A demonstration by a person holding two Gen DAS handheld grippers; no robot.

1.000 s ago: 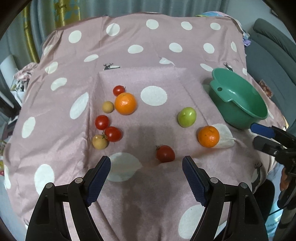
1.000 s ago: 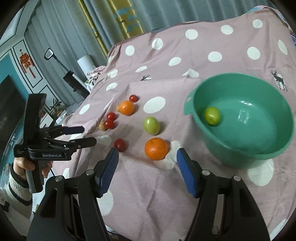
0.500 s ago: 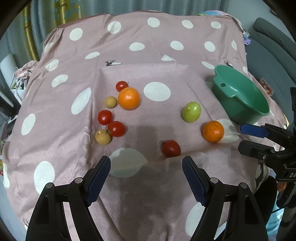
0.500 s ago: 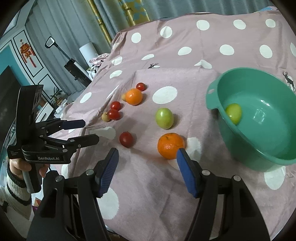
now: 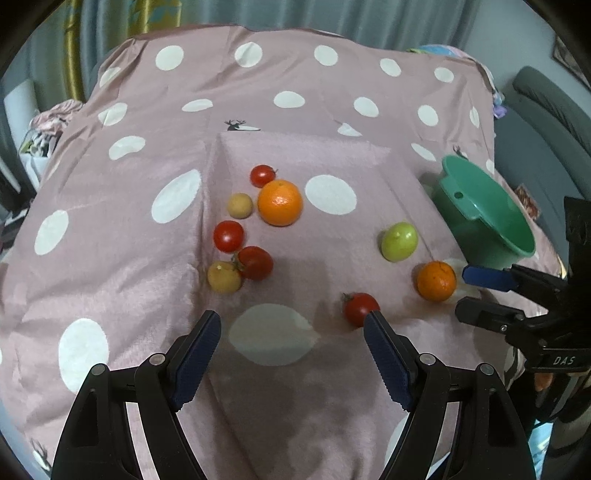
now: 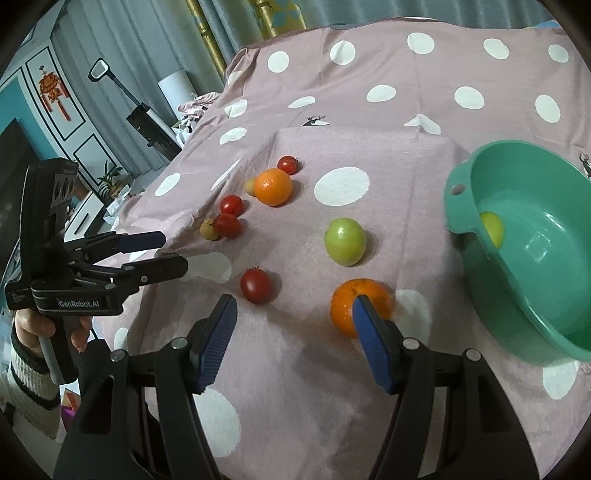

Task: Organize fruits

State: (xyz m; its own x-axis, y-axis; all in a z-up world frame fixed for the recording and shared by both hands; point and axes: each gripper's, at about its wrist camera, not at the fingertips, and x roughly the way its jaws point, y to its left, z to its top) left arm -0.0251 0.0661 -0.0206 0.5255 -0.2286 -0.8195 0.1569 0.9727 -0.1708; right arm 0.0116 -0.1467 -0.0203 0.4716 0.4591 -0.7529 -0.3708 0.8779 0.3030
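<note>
Your left gripper (image 5: 291, 328) hangs with fingers spread wide and empty over the cloth (image 5: 332, 406); your right gripper (image 6: 293, 314) stands half spread, also empty. Near your right sits the basin (image 6: 461, 218) with one green fruit (image 6: 493, 229) inside. On the cloth lie two oranges (image 6: 347, 306) (image 5: 280, 202), a green fruit (image 6: 344, 241), then the lone tomato (image 5: 358, 308) just beside your left gripper's right finger.

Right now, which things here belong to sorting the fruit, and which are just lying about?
For the job:
- oranges
- green fruits
- tomatoes
- small yellowish fruits
- green basin

Just lying about:
- spotted cloth
- curtains
- white cylinder
</note>
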